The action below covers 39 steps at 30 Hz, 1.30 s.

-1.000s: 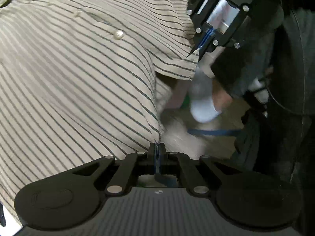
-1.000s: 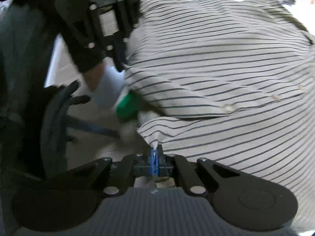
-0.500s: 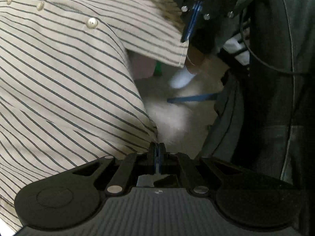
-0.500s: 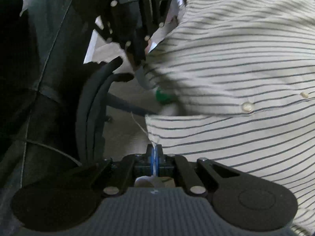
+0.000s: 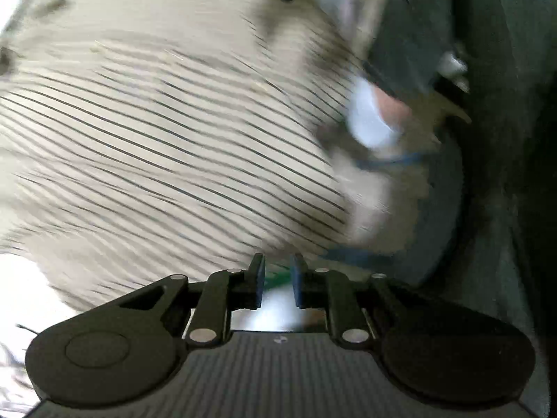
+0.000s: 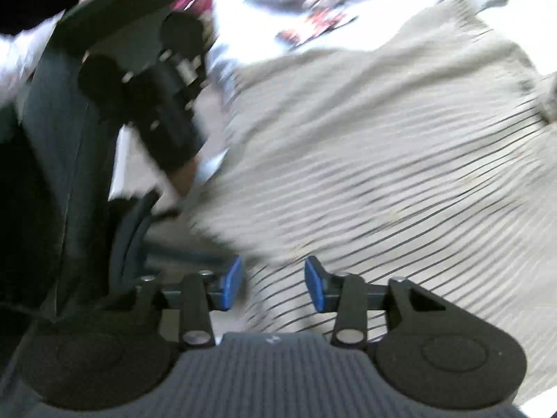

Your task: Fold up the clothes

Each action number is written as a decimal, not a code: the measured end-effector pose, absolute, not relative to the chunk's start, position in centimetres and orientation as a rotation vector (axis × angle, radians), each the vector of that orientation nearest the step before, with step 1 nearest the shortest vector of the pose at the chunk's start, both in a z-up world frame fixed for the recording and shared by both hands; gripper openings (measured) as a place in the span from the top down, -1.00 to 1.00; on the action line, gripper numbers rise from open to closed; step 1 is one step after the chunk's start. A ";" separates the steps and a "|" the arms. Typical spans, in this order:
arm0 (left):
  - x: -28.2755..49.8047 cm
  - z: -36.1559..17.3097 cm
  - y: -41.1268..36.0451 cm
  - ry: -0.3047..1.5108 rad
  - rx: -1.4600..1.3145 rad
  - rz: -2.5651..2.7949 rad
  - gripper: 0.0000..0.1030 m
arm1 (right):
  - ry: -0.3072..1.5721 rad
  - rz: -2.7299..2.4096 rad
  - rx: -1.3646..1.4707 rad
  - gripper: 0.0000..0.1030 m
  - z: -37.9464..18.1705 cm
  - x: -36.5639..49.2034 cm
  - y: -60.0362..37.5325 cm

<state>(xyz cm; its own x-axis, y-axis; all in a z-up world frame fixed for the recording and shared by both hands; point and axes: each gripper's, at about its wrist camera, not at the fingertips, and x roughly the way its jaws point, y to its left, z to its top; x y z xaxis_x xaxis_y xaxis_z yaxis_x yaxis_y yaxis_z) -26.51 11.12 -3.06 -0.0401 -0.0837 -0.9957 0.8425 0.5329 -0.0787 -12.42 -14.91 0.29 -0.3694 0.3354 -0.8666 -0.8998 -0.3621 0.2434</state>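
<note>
Striped shirt (image 5: pixel 167 132) looks light and floppy (hem corners are best pinched); left gripper (image 5: pixel 276 280) and right gripper (image 6: pixel 273 287) are seen parted, nothing held

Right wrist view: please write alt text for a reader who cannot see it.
The right tool is open, its blue pads apart, just above a beige striped shirt that fills most of the blurred picture. At upper left is the left tool, with a dark chair below it.
</note>
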 end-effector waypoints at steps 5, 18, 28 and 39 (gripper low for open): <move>-16.5 0.2 13.2 1.265 0.638 -0.630 0.45 | 0.832 1.618 -0.909 -0.20 2.4 -4.7 -11.0; 10.6 -2.7 17.0 0.974 0.476 -0.224 0.45 | 0.605 1.246 -0.825 -0.20 -1.2 14.7 1.6; 17.5 -9.7 18.0 1.093 0.442 -0.176 0.45 | 0.618 1.209 -0.811 -0.12 -7.0 20.9 7.7; 22.9 -7.5 23.5 0.918 0.095 -0.105 1.00 | 0.579 1.230 -0.707 0.88 -3.0 24.1 8.9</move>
